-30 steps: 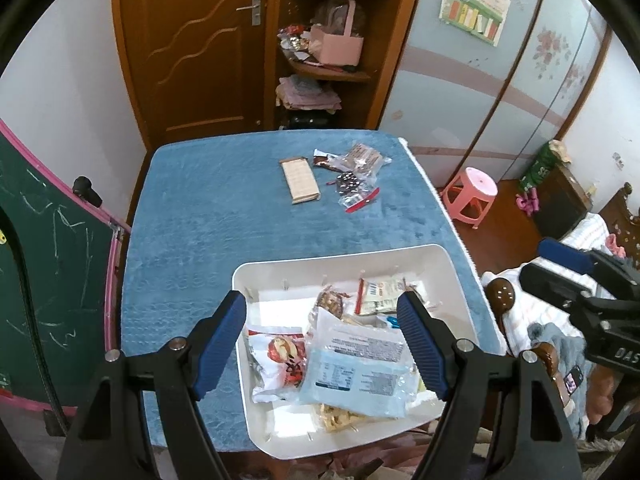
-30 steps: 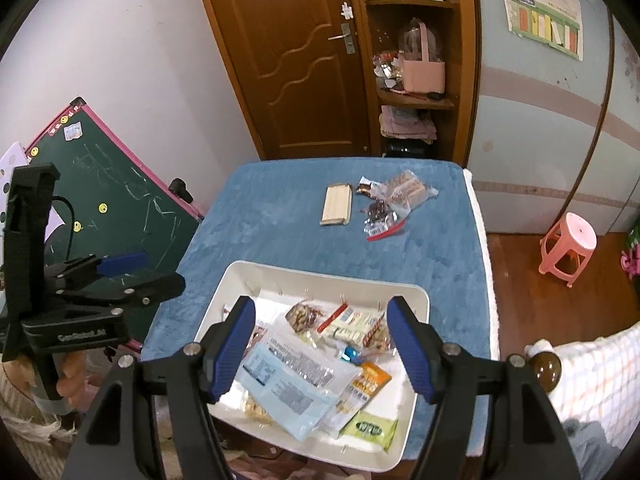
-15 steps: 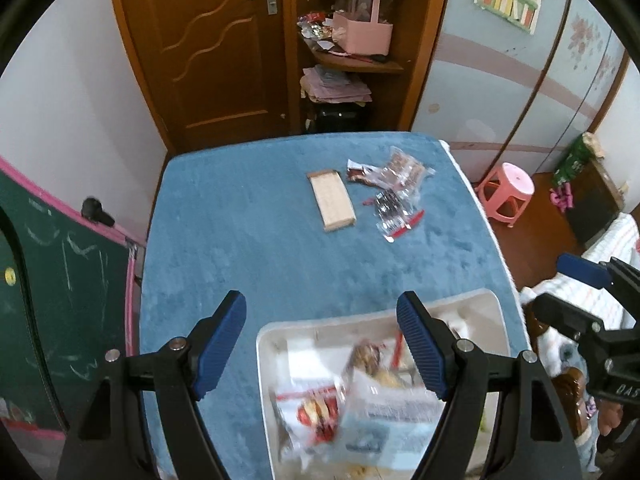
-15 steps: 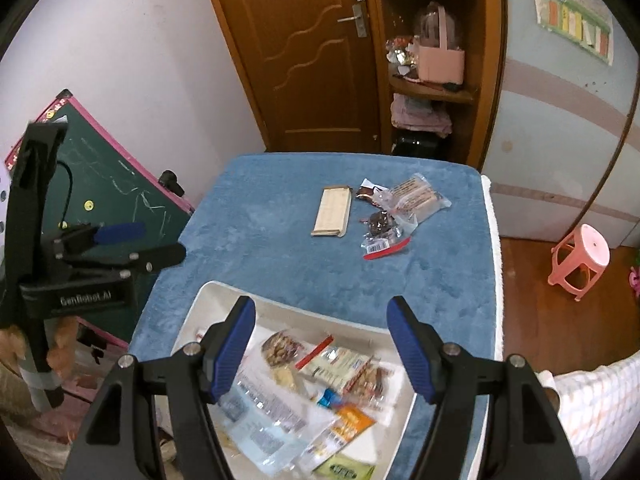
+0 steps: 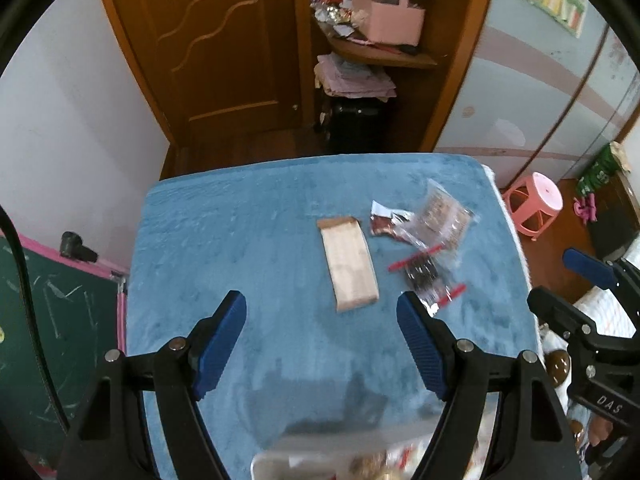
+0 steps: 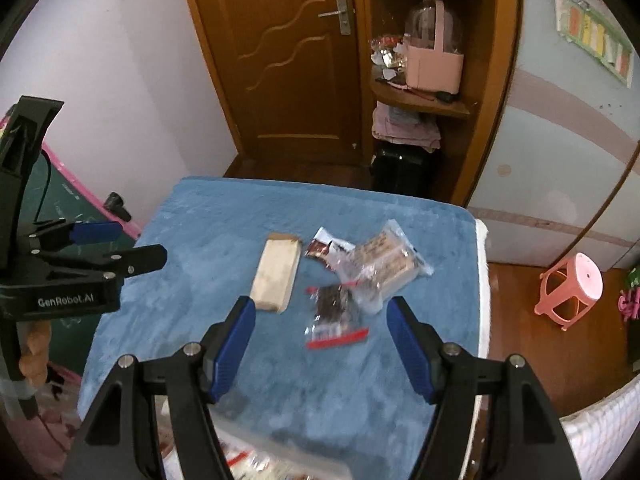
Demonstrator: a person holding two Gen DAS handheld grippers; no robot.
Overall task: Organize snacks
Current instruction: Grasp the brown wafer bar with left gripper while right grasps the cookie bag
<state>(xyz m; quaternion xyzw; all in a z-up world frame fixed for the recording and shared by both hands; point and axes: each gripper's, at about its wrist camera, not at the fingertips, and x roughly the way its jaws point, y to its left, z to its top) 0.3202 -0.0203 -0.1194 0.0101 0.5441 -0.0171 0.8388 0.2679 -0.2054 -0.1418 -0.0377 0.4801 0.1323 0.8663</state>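
Observation:
A tan flat packet lies on the blue-covered table. To its right lie clear snack bags: a dark one with a red strip, a larger one of brown snacks, and a small dark red pack. The white tray of snacks shows only at the bottom edge. My left gripper is open and empty, short of the tan packet. My right gripper is open and empty, near the dark bag.
A green chalkboard with a pink frame leans at the table's left. A pink stool stands on the floor to the right. A wooden door and corner shelves with a pink basket are behind the table.
Both grippers have moved forward from over the tray toward the loose snacks at the far side. The tray has slid down to the bottom edge of both views. Both stay open.

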